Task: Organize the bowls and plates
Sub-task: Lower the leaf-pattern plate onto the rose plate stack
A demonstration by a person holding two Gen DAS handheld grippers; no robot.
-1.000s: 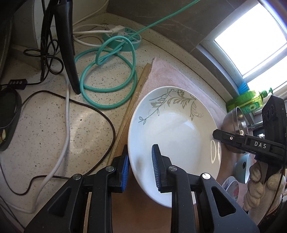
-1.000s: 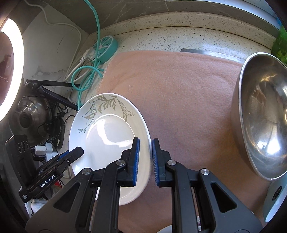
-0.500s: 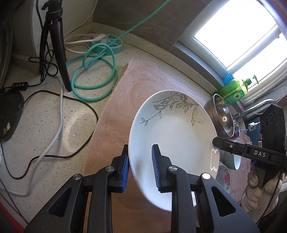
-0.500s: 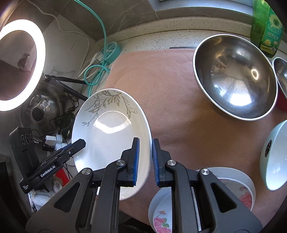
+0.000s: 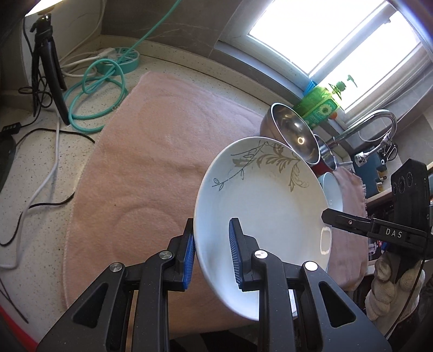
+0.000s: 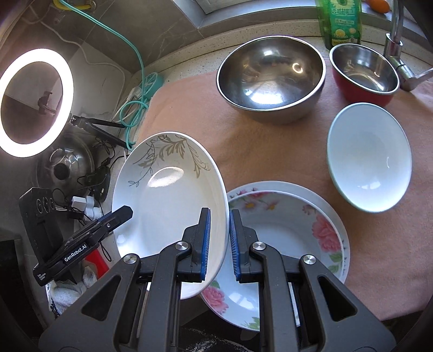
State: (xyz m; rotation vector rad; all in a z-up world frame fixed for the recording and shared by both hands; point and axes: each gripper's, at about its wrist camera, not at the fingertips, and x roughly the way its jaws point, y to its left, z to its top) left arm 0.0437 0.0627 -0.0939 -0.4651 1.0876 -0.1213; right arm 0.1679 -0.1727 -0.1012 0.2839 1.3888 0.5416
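Note:
A white plate with a grey-gold leaf pattern point(image 5: 265, 200) point(image 6: 165, 195) hangs tilted in the air above the pink towel point(image 5: 151, 162) point(image 6: 216, 130). My left gripper point(image 5: 212, 260) is shut on its near left rim. My right gripper point(image 6: 218, 243) is shut on the opposite rim. Below and right of the held plate lie two stacked flowered plates point(image 6: 286, 230) at the towel's front edge. A pale teal bowl point(image 6: 369, 157), a big steel bowl point(image 6: 270, 78) point(image 5: 295, 135) and a red steel-lined bowl point(image 6: 365, 73) stand on the towel behind them.
Coiled teal cable point(image 5: 100, 89) and a power strip point(image 5: 121, 56) lie on the speckled counter left of the towel, beside a tripod point(image 5: 51, 70) and loose wires. A ring light point(image 6: 35, 103) glows at far left. A green soap bottle point(image 6: 341, 21) and tap point(image 6: 397, 51) stand at the back.
Both grippers have carried the leaf plate up and to the right, away from the cables and over the towel. The flowered plates, teal bowl and red bowl have come into the right wrist view.

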